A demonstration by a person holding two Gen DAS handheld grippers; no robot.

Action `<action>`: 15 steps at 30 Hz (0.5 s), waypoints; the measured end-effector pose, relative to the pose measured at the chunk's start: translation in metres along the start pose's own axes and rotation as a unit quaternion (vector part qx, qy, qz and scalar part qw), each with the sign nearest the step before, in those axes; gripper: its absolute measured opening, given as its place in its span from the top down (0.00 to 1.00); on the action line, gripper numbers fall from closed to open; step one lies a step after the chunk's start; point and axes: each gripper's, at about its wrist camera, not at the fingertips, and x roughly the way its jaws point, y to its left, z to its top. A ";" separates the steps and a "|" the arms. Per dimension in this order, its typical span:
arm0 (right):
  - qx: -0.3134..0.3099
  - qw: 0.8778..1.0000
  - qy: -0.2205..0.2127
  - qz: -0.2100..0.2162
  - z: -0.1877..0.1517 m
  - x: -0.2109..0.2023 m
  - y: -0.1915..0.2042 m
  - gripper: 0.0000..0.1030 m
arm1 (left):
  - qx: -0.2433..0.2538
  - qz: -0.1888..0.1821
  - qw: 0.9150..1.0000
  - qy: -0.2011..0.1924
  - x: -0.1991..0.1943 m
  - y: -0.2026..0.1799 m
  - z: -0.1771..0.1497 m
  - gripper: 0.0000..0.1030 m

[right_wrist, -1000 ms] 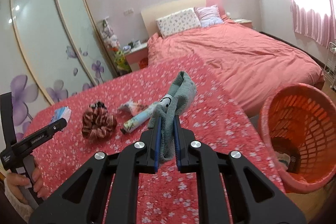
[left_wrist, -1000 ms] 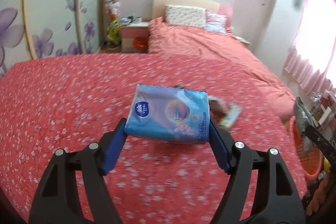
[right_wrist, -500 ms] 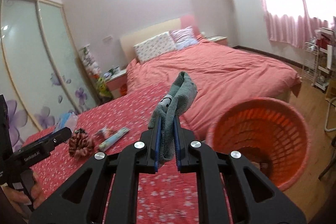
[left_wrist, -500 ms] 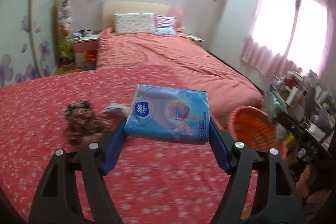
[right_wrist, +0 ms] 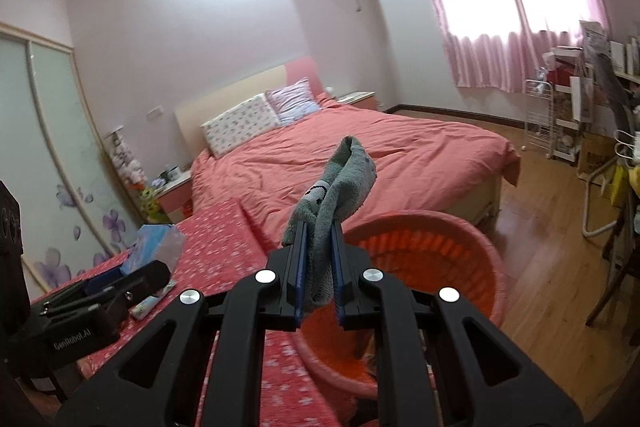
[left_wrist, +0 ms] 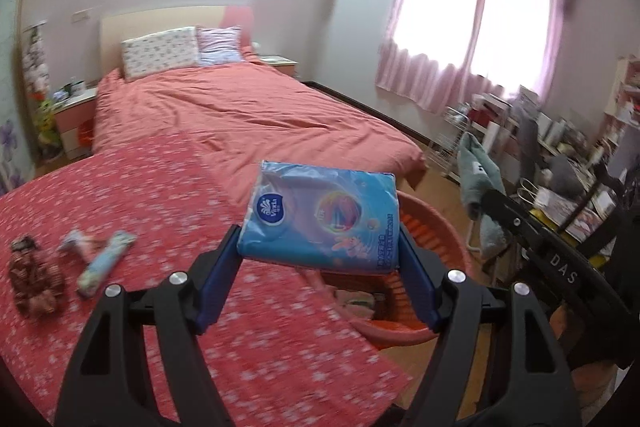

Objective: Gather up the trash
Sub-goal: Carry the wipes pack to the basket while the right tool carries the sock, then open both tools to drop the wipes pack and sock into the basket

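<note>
At the left of the left wrist view, a scrunchie (left_wrist: 34, 273) and a wrapper tube (left_wrist: 106, 258) lay on the floral bedspread (left_wrist: 168, 195). At centre, the left gripper (left_wrist: 320, 247) stood wide, its pads clamping the blue tissue pack (left_wrist: 322, 217) by its short ends, long axis running across the frame. Lower right sat the orange basket (left_wrist: 440, 227). In the right wrist view, the right gripper (right_wrist: 318, 271) was nearly closed on a grey cloth (right_wrist: 336, 187), which pointed up and away, over the basket's rim. The step appeared to be carrying to the basket; the next move called for centring each load above the opening before release.
</note>
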 end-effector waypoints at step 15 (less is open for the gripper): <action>0.041 0.999 0.016 -0.022 -0.005 0.023 -0.046 0.89 | 0.030 -0.045 0.998 0.044 0.080 -0.051 -0.005 0.30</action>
